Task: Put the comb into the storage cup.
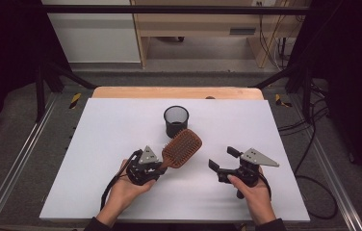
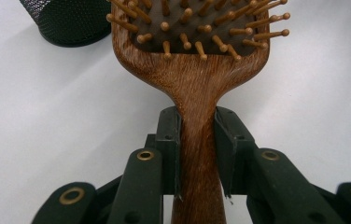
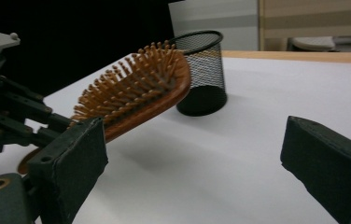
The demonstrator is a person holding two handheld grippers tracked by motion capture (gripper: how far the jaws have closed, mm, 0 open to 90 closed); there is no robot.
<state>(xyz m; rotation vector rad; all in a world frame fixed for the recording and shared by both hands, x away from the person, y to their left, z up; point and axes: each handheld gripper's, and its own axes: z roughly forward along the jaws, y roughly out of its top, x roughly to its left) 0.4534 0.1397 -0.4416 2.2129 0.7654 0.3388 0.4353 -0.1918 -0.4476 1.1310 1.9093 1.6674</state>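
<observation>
I am holding a brown wooden paddle hairbrush (image 1: pixel 181 147) in my left gripper (image 1: pixel 162 166), whose jaws are closed only as far as the narrow handle allows, one pad pressing on each side of it. In the left gripper view the pads are clamping the handle (image 2: pixel 197 154) just below the point where it widens into the head, and the handle's lower end is running on down between the jaw arms. The head's dark cushion with its wooden, ball-tipped pins (image 2: pixel 197 28) is facing the camera. In the right gripper view the hairbrush (image 3: pixel 136 93) is hanging clear of the white table (image 3: pixel 267 140), tilted with its head higher than its handle, and it is casting a soft shadow on the table below.

The head of the hairbrush is pointing towards a small round black wire-mesh cup (image 1: pixel 175 121), which is standing upright on the table just beyond it. From above the two are looking very close, and I cannot tell whether they are touching; in the right gripper view the cup (image 3: pixel 201 74) is sitting behind the tip of the head.

My right gripper (image 1: pixel 223 159) is hovering to the right of the hairbrush, well apart from it. Its two black jaws are standing wide apart with nothing between them, and my hand (image 1: pixel 253 195) is wrapping its body from behind.
</observation>
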